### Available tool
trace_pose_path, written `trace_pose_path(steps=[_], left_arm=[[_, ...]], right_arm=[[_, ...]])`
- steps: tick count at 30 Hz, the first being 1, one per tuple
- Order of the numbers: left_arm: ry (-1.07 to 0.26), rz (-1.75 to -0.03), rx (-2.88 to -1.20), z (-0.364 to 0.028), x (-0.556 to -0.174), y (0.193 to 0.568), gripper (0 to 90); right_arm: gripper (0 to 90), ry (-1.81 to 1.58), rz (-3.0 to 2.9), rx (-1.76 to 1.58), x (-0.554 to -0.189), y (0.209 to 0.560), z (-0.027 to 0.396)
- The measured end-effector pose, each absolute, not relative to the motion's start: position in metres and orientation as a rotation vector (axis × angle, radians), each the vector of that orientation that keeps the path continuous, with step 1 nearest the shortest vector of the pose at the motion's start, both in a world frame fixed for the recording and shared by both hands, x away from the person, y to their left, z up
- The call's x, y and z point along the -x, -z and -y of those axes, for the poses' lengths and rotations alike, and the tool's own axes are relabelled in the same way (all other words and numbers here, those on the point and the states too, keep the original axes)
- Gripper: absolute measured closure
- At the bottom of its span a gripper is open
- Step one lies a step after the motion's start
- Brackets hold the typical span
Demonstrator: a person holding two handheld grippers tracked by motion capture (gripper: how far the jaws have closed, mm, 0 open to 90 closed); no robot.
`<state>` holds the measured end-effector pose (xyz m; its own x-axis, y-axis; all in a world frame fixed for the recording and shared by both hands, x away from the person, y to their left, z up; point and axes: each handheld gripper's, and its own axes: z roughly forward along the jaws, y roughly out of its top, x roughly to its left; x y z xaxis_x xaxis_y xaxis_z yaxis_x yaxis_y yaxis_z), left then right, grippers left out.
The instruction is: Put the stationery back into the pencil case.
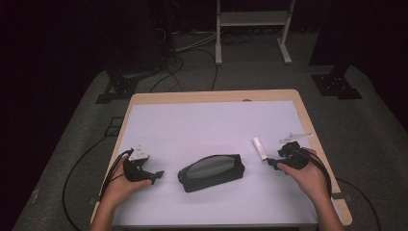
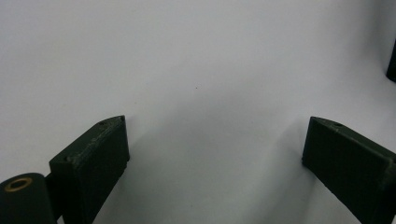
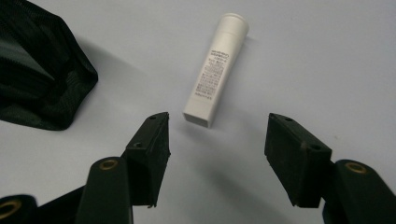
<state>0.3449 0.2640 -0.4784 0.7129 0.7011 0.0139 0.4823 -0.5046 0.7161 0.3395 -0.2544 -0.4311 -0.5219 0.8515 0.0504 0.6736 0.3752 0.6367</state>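
Observation:
A black mesh pouch [image 1: 210, 172] lies zipped at the middle of the white sheet [image 1: 202, 125]. To its right lies a small white tube [image 1: 260, 148] with printed text. My right gripper [image 1: 271, 162] hovers just short of the tube's flat end. In the right gripper view the tube [image 3: 215, 70] lies just beyond the fingertips, and the right gripper [image 3: 217, 149] is open with nothing between its pads; the pouch [image 3: 37, 74] is at the left. My left gripper [image 1: 156, 174] rests left of the pouch, pointing toward it. The left gripper [image 2: 215, 158] stands wide open over bare sheet.
The sheet covers a wooden table whose edge [image 1: 308, 120] shows at the right and back. Cables [image 1: 187, 62] and a white metal frame [image 1: 252, 29] stand on the dark floor beyond. A sliver of the pouch [image 2: 392, 60] sits at the left gripper view's right edge.

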Motion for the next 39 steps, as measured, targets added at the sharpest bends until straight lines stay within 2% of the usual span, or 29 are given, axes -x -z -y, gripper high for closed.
trace_pose_path(steps=[39], left_arm=[[-0.397,-0.894,-2.203,-0.264,-0.345,0.479,6.4]], right_arm=[[55.5,-0.741,-2.449,-1.405,-0.406,0.449,0.218]])
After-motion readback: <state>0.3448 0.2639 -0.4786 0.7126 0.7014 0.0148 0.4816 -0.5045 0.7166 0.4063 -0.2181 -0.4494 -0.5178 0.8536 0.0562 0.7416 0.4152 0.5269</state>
